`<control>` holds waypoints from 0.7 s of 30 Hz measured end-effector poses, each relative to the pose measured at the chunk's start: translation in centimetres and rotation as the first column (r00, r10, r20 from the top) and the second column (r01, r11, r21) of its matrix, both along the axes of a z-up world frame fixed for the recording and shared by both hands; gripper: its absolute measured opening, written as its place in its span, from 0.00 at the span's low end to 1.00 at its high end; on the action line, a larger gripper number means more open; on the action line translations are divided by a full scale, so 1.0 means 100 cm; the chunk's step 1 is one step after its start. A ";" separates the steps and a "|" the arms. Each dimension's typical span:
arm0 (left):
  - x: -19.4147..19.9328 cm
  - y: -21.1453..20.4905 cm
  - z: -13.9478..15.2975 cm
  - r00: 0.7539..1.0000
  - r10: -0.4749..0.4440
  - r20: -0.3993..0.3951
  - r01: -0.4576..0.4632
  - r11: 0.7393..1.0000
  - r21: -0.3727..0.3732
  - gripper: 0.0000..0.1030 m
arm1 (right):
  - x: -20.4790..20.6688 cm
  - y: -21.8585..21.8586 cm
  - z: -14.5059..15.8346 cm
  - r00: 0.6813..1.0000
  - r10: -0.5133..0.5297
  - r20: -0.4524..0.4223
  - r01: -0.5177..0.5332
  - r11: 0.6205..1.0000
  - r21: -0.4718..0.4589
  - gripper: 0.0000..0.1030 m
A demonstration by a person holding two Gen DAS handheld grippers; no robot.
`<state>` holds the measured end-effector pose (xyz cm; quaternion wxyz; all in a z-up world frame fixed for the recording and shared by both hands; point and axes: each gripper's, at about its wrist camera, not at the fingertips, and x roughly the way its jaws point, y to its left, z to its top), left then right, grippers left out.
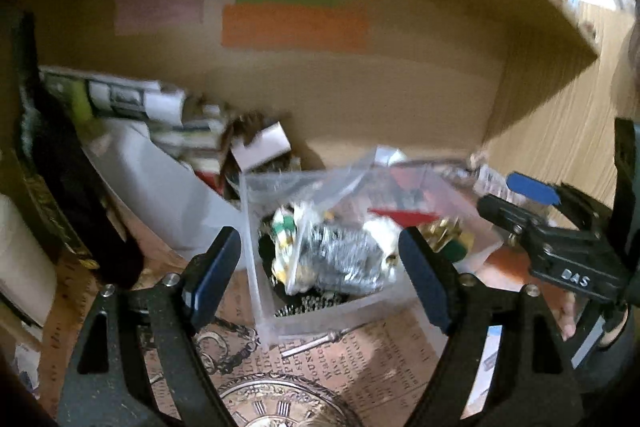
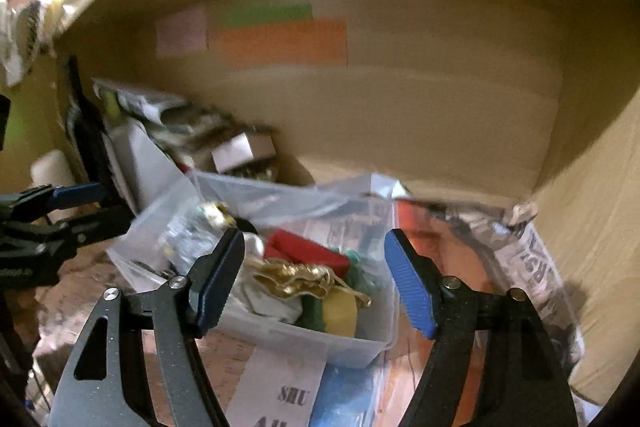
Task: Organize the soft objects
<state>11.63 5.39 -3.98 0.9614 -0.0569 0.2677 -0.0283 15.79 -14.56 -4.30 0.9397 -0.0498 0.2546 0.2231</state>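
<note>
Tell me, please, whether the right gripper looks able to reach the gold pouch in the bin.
Probably yes: the right gripper is open, and the gold pouch lies on top in the open bin right ahead, with nothing covering it.

Left hand-held gripper [image 1: 320,275] jaws spread wide; right hand-held gripper [image 2: 316,279] likewise, side by side.

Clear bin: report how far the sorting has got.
Done: the clear bin already holds soft items, including a gold pouch, a red piece and a plastic bag.
In hand: nothing; the left gripper and right gripper are both open, at the bin.
Left: the jumbled pile behind it.
</note>
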 end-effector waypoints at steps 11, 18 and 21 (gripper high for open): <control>-0.060 -0.004 0.053 0.976 0.038 0.216 -0.037 0.999 -0.010 0.90 | -0.065 -0.018 0.064 0.979 0.024 0.200 -0.051 0.990 0.128 0.83; -0.081 -0.012 0.063 0.962 0.026 0.272 -0.030 1.000 0.009 0.98 | -0.080 -0.019 0.070 0.974 0.024 0.224 -0.062 0.984 0.164 1.00; -0.085 -0.012 0.064 0.961 0.032 0.276 -0.035 0.999 0.005 1.00 | -0.083 -0.017 0.071 0.975 0.027 0.221 -0.066 0.983 0.170 1.00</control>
